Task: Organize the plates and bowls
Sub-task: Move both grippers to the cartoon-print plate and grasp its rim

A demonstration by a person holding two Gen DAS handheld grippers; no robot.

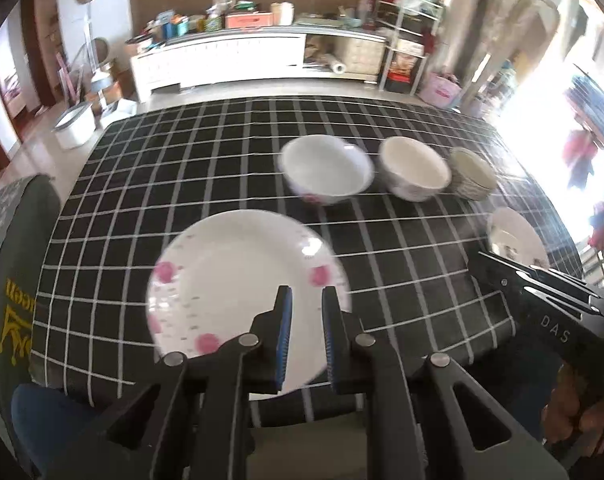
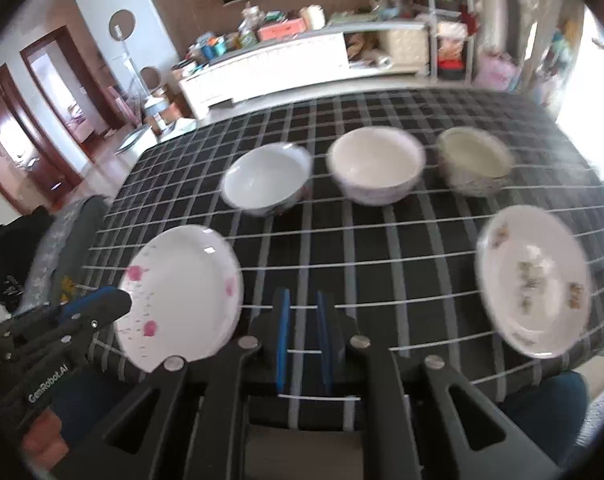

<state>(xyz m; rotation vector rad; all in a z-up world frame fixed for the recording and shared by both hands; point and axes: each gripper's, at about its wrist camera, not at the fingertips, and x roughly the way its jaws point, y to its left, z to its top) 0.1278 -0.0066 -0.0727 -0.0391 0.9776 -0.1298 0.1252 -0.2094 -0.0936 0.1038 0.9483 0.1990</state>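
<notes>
A white plate with pink flowers [image 1: 237,272] [image 2: 181,296] lies near the table's front left edge. Three bowls stand in a row farther back: a white one [image 1: 328,174] [image 2: 267,178], a cream one [image 1: 414,174] [image 2: 376,164] and a patterned grey one [image 1: 472,174] [image 2: 474,164]. A second plate with brown flowers [image 1: 516,236] [image 2: 534,280] lies at the front right. My left gripper [image 1: 306,292] hovers over the pink plate's near rim, nearly shut and empty. My right gripper [image 2: 302,294] hangs above bare cloth between the two plates, likewise nearly shut and empty.
A black cloth with a white grid [image 1: 181,184] covers the table. A grey cushioned chair [image 1: 9,260] stands at the left edge. Beyond the table are a cluttered white cabinet [image 1: 221,56], a white bin [image 1: 75,124] and a pink basket [image 1: 442,90].
</notes>
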